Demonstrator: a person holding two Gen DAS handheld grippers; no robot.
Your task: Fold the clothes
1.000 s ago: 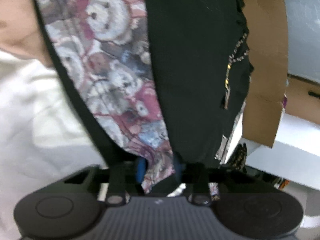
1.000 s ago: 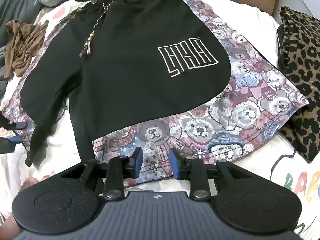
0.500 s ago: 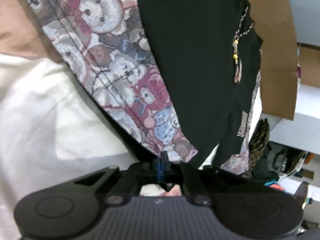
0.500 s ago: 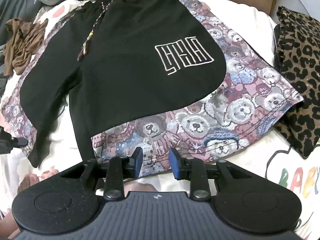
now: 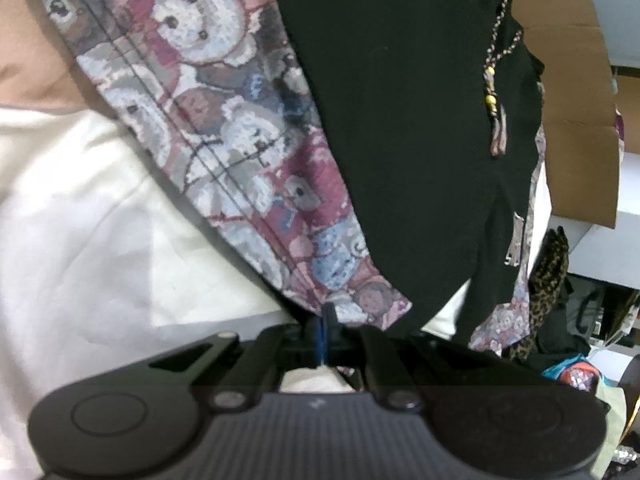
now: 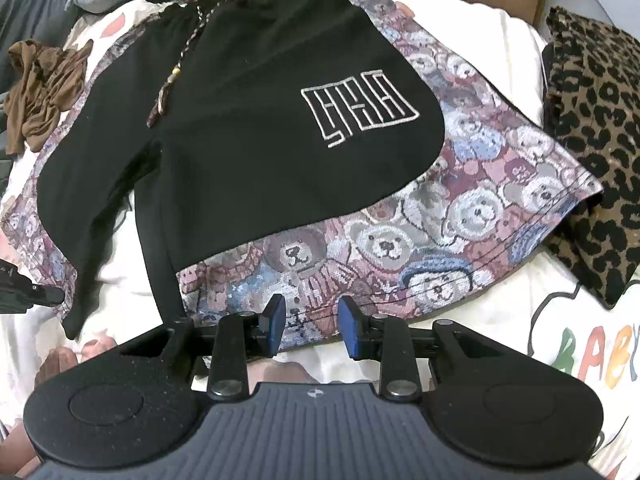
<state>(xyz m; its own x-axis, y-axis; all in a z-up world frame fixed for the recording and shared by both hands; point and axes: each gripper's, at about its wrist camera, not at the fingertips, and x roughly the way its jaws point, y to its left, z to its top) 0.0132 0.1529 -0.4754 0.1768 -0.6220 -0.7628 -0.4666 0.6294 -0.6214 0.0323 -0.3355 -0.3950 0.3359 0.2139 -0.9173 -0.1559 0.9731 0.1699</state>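
The shorts [image 6: 256,120] lie flat on the bed [image 6: 520,320], not folded yet. My left gripper [image 5: 323,330] has its jaws pinched shut on a leg hem. My right gripper [image 6: 312,324] waits with jaws open over the other hem.

Shorts [image 6: 256,128] spread flat on bed, waistband at far end. Black front panels, white outlined logo on one leg, teddy-bear patchwork down sides and along hems. Braided drawstring [image 6: 176,76] with yellow bead trails over front. One hem corner [image 5: 320,300] pinched up, bear print facing camera.
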